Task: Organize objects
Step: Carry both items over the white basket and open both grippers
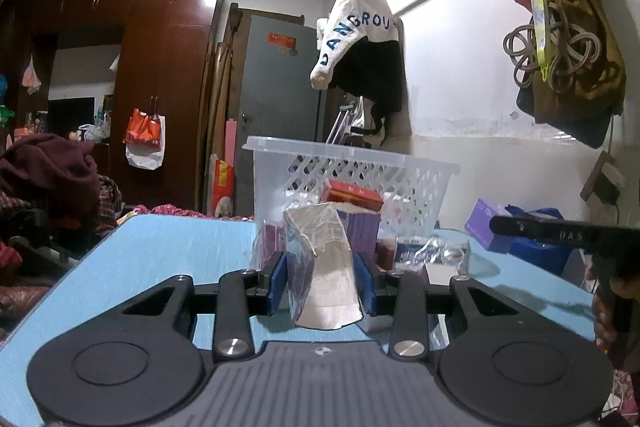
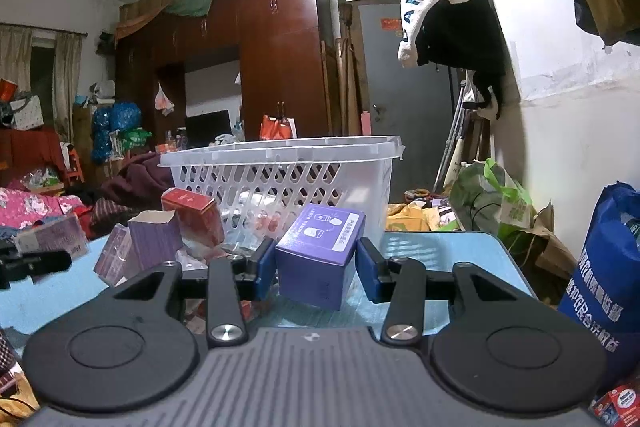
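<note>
My left gripper point(image 1: 322, 281) is shut on a torn white-and-purple carton point(image 1: 324, 267), held just above the blue table point(image 1: 168, 251). My right gripper point(image 2: 316, 267) is shut on a purple box point(image 2: 320, 259) with a white label, tilted above the table point(image 2: 440, 259). A clear plastic basket point(image 1: 352, 167) stands behind both; it also shows in the right wrist view point(image 2: 280, 171). A red box point(image 1: 352, 193) leans on a purple carton point(image 1: 360, 227) in front of the basket. The left gripper's tip with its carton point(image 2: 52, 239) shows at the left of the right wrist view.
A red box point(image 2: 192, 211) and open purple cartons point(image 2: 152, 239) lie before the basket. Small packets point(image 1: 432, 255) lie on the table. A blue bag point(image 2: 604, 275) stands at right. The wall with hanging clothes point(image 1: 360, 47) is close behind.
</note>
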Demonstrator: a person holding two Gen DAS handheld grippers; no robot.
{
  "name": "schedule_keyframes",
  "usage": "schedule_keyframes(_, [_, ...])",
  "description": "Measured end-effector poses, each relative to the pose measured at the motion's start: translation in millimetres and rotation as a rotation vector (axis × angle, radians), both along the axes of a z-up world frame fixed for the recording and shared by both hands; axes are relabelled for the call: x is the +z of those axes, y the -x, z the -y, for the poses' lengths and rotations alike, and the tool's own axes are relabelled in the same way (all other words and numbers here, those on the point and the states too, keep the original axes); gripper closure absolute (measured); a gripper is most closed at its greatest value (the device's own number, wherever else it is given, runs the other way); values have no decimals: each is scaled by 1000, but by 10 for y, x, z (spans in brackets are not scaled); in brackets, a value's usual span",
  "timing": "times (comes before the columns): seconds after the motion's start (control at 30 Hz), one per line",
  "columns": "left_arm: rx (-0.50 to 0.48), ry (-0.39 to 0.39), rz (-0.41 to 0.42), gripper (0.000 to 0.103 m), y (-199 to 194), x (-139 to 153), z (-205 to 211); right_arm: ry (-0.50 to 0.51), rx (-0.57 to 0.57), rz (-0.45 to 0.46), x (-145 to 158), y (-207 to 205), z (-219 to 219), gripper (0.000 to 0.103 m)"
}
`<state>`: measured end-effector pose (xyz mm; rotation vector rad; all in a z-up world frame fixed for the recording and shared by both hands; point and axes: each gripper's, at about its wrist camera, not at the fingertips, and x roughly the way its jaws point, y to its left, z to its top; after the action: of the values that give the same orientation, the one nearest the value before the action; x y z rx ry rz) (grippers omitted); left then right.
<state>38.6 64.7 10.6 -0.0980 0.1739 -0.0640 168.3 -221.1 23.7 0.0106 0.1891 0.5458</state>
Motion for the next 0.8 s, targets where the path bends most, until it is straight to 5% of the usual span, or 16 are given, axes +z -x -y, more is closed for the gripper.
schedule_keyframes(0.13, [-5,1,16,62,-87,137,-54,17,-5,22,125,7,-36,56])
schedule_keyframes(0.33, [-34,11,84,62,-540,785,-93,37,29,141,801,-84,-248,57])
schedule_keyframes(0.5, [-36,33,-13,62,-1413,1215,-24,145,-7,123,1140,-748,-630,57])
schedule_keyframes(0.63, [-15,46,-89,61,-1872,1164,3,212,4,65,1040,-1096,-810,57])
schedule_keyframes(0.67, [-10,46,-96,49,-1932,1137,5,217,8,75,999,-1125,-837,56])
schedule_keyframes(0.7, [-2,38,-113,36,-2015,1100,6,205,20,96,966,-1123,-841,51])
schedule_keyframes(0.73, [11,29,-133,12,-2055,1074,-7,193,22,102,944,-1096,-829,22])
schedule_keyframes(0.77, [29,25,-146,9,-2061,1046,-26,183,10,80,937,-1080,-810,5])
schedule_keyframes(0.8, [33,20,-145,9,-2007,1014,-42,160,-21,63,937,-1019,-771,0])
